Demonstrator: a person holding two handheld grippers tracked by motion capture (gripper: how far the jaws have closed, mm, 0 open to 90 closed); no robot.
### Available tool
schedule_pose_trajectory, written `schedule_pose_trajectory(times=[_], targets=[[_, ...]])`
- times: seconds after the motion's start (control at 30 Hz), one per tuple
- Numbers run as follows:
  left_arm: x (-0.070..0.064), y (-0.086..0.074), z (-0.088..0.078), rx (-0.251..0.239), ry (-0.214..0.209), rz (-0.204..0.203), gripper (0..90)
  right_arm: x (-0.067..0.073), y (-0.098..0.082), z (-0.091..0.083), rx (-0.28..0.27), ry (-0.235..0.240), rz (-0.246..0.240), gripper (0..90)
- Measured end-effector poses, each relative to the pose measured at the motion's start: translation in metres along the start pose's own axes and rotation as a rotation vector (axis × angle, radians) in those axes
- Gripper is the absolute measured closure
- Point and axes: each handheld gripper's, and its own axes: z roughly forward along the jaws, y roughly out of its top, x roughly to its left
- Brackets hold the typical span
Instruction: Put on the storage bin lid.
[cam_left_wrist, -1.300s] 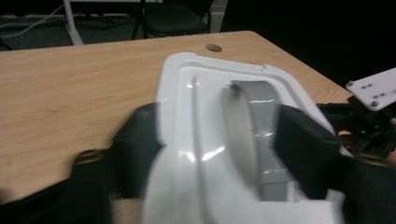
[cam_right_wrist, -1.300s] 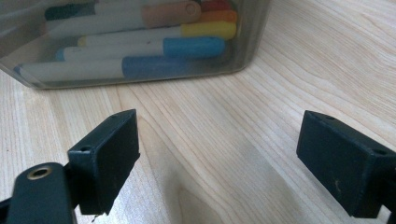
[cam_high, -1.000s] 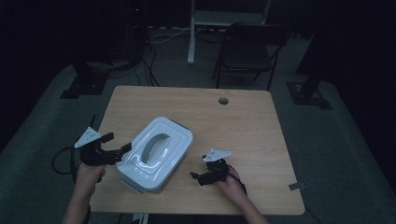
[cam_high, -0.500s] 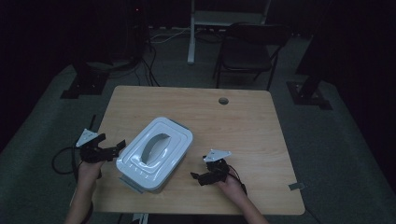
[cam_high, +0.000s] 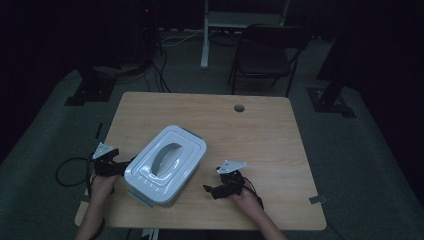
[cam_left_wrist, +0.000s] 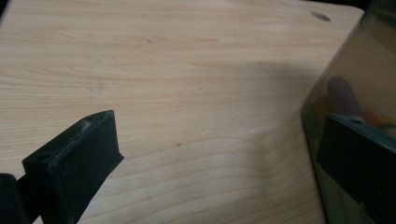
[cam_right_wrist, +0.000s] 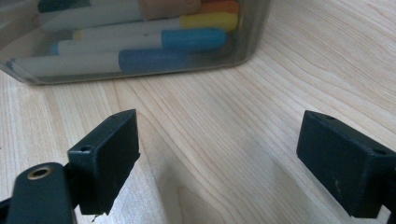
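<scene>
Translucent grey plastic bin (cam_high: 165, 167), white handled lid, marker-filled: rigid, slick, moderately heavy; grasp side walls. Left gripper (cam_high: 120, 166), right gripper (cam_high: 212, 190) gape empty.

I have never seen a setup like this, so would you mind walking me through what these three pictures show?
A person sits at a wooden table and holds a hand-operated claw in each hand. The high view looks down from above: the left claw is beside a clear storage box with a white lid, and the right claw rests on the table, apart from the box. The other two pictures come from cameras riding on the claws, looking along their black jaws. The left claw's view shows its jaws open, one jaw close against the box wall. The right claw's view shows open jaws facing the box, with coloured markers inside. Neither claw holds anything.
</scene>
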Motion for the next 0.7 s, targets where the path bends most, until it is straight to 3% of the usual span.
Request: schedule_pose_trajectory(times=[0.4, 0.7], targets=[[-0.011, -0.009, 0.003, 0.024, -0.023, 0.0, 0.5, 0.001, 0.001, -0.001, -0.013, -0.019, 0.006, 12.6], [-0.031, -0.014, 0.001, 0.041, -0.062, 0.033, 0.5, 0.003, 0.002, -0.002, -0.027, -0.052, 0.016, 12.6]])
